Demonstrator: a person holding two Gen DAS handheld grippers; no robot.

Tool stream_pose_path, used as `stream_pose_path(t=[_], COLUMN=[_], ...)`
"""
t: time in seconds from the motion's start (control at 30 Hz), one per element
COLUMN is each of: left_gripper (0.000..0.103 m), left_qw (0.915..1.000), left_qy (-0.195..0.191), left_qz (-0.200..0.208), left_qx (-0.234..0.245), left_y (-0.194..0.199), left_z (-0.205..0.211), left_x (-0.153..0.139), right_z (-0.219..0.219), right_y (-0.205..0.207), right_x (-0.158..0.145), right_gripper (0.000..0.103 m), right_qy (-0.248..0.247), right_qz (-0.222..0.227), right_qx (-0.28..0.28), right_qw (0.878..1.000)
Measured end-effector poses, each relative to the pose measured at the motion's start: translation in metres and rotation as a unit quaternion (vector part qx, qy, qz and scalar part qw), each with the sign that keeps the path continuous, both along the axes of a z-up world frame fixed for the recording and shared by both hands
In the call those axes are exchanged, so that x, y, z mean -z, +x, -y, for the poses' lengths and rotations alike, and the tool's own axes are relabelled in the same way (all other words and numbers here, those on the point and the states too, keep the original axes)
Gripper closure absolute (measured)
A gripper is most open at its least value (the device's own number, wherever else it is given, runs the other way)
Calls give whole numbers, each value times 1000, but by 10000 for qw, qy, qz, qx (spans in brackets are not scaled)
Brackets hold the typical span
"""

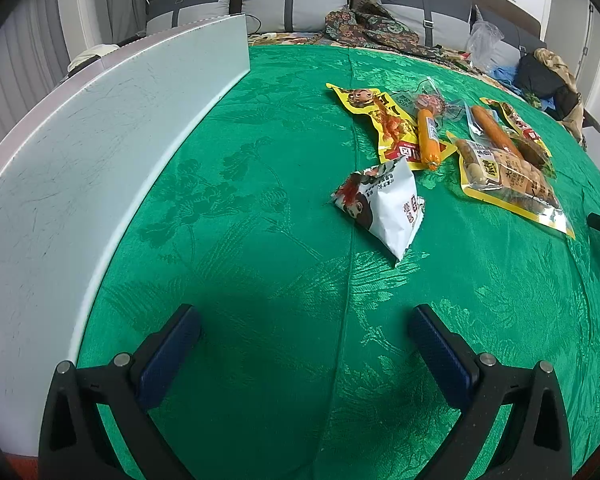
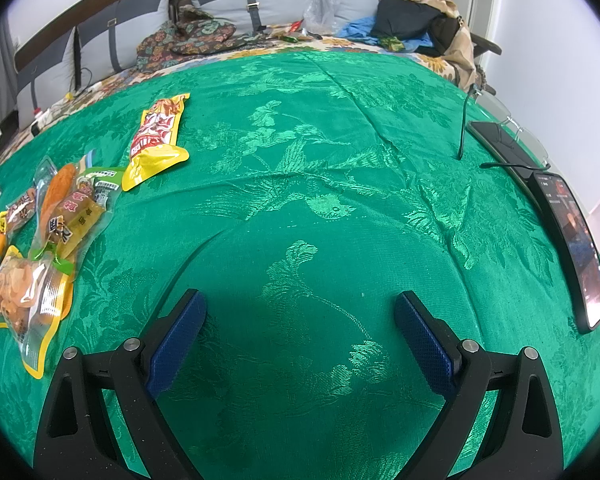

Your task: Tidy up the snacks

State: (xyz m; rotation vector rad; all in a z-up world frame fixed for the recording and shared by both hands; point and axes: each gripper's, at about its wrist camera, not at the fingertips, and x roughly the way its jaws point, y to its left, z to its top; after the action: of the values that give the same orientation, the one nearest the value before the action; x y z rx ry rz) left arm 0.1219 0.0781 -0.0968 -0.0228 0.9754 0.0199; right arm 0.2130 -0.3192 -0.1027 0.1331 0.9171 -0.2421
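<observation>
my left claw (image 1: 304, 332) and right claw (image 2: 300, 312) both gape wide, holding nothing, over the green cloth (image 2: 300, 160). the snacks (image 1: 440, 148) lie ahead of the left claw, overlapping, labels hard to read. a white board (image 1: 80, 184) runs off-frame; a sofa (image 2: 220, 0) sits behind

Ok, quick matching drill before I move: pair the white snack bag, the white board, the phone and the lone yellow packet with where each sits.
Things:
1. white snack bag
2. white board
3. phone
4. lone yellow packet

Places:
A. right edge of the green cloth, right wrist view
B. upright along the cloth's left side, left wrist view
C. apart from the pile, beyond it, right wrist view
D. nearest snack ahead of the left gripper

Pairs: 1-D, 2-B, 3-A, 4-C
</observation>
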Motion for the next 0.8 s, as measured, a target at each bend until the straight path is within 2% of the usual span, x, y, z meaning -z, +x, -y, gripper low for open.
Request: stream_pose_path(t=[0.8], left_gripper=[0], left_qw=[10000], left_qy=[-37], left_qz=[54], left_qx=[56], left_y=[-2], left_z=[0], left_x=[1], right_z=[0], right_y=[0], right_x=[0], right_gripper=[5], right_qy=[1], right_qz=[-2], right_qx=[1], right_qw=[10000])
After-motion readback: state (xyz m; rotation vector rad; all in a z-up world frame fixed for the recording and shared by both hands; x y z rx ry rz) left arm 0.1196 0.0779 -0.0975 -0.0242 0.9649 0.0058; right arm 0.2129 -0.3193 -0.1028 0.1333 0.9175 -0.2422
